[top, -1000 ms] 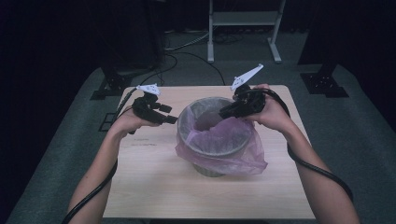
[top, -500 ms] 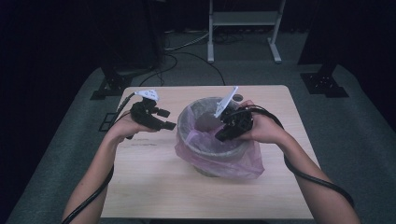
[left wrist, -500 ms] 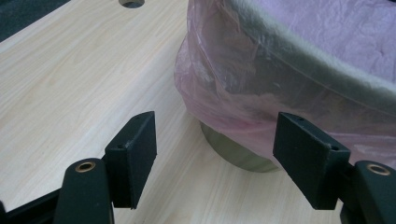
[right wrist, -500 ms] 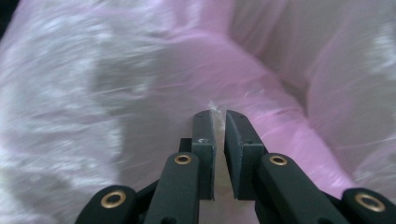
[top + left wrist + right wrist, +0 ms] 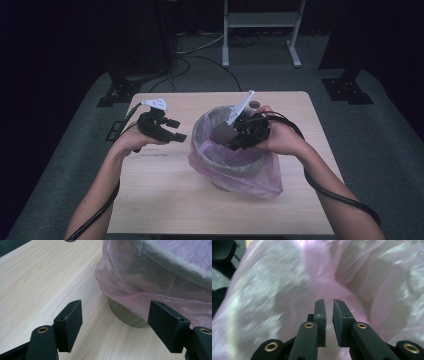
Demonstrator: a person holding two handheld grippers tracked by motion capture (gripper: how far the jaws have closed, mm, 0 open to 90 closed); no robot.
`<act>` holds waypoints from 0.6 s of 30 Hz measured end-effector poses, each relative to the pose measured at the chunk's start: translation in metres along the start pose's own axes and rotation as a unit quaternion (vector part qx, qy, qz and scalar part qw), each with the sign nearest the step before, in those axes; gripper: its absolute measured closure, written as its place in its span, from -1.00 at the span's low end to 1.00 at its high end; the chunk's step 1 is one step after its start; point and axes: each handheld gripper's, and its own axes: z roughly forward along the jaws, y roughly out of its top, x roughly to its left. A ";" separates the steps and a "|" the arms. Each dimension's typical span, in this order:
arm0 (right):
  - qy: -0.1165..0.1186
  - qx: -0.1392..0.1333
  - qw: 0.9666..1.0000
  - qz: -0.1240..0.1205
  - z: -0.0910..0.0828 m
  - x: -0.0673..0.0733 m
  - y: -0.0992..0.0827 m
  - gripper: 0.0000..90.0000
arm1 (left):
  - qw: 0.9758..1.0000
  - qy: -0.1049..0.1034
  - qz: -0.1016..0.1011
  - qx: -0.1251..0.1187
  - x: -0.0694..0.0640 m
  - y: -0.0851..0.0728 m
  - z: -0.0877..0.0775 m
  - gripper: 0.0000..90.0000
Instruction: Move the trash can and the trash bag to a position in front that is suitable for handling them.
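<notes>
A grey bin (image 5: 212,120) lined with a pink plastic bag (image 5: 250,175) stands on the wooden table (image 5: 165,200). My left gripper (image 5: 176,130) hovers just left of the bin, pointing at it. Its jaws have just been opening and nothing is between them. In the left gripper view the left gripper (image 5: 116,322) frames the bin's base (image 5: 127,317) below the hanging bag (image 5: 150,277). My right gripper (image 5: 234,146) reaches down into the bin's mouth. In the right gripper view the right gripper (image 5: 328,305) shows a narrow gap between its jaws, nothing in it, with blurred bag lining (image 5: 274,285) behind.
A small hole (image 5: 255,104) sits in the table's far edge behind the bin. Beyond the table stand a metal frame (image 5: 260,20) and black stand feet (image 5: 345,85) on grey carpet, with cables on the floor.
My right gripper has moved from the bin's far right rim leftwards and down into its mouth. The left jaws stand a little wider; that hand has stayed in place.
</notes>
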 end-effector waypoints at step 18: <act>0.025 -0.004 0.999 -0.021 0.024 0.004 0.034 0.46 | 1.000 0.009 -0.019 -0.010 -0.001 -0.021 -0.016 -0.57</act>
